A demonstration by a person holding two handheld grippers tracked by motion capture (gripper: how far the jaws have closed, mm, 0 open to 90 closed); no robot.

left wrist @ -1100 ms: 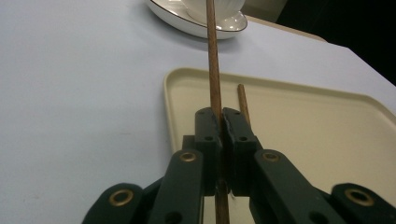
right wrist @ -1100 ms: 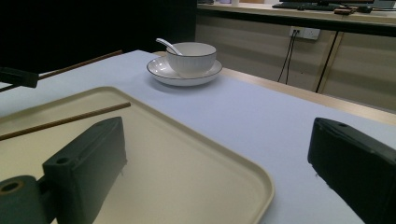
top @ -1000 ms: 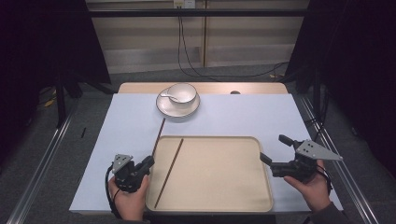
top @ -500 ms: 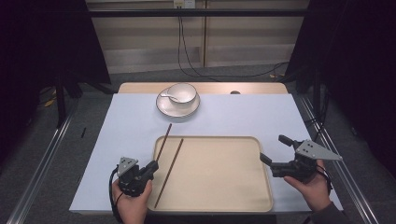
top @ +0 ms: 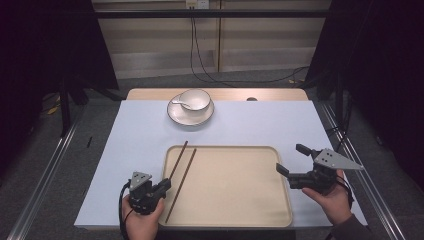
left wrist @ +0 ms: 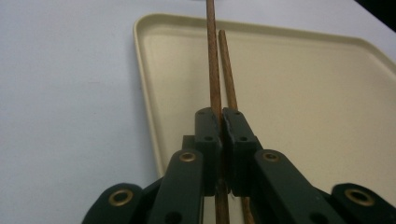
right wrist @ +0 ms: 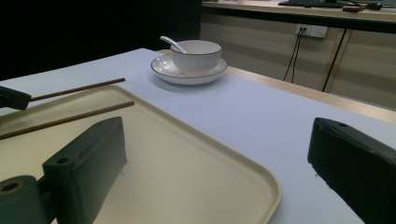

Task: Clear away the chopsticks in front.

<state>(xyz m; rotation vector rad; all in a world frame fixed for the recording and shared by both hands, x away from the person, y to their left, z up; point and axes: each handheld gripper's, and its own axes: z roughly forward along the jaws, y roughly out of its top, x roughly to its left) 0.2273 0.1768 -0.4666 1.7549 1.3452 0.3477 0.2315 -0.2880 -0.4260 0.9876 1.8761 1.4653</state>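
Observation:
My left gripper (top: 164, 185) (left wrist: 222, 116) is shut on the near part of a brown chopstick (top: 179, 160) (left wrist: 212, 65). That stick slants over the left edge of the beige tray (top: 235, 220) (left wrist: 149, 60), and its far tip passes beyond the tray's far rim. Just to its right, a second chopstick (top: 181, 184) (left wrist: 227, 70) lies inside the tray. At the tray's right edge, my right gripper (top: 291, 159) (right wrist: 219, 140) is open with nothing between its fingers. From there both chopsticks (right wrist: 77, 88) (right wrist: 70, 119) show at the left.
A white bowl (top: 194, 99) (right wrist: 196, 55) with a spoon (top: 179, 103) (right wrist: 169, 43) stands on a saucer (top: 190, 116) at the far middle of the pale table cover (top: 260, 125). Cables (top: 200, 55) hang behind the table.
My left gripper has drawn back toward the person and slightly right, taking the held chopstick from the cover to over the tray's left edge. The right gripper has stayed still.

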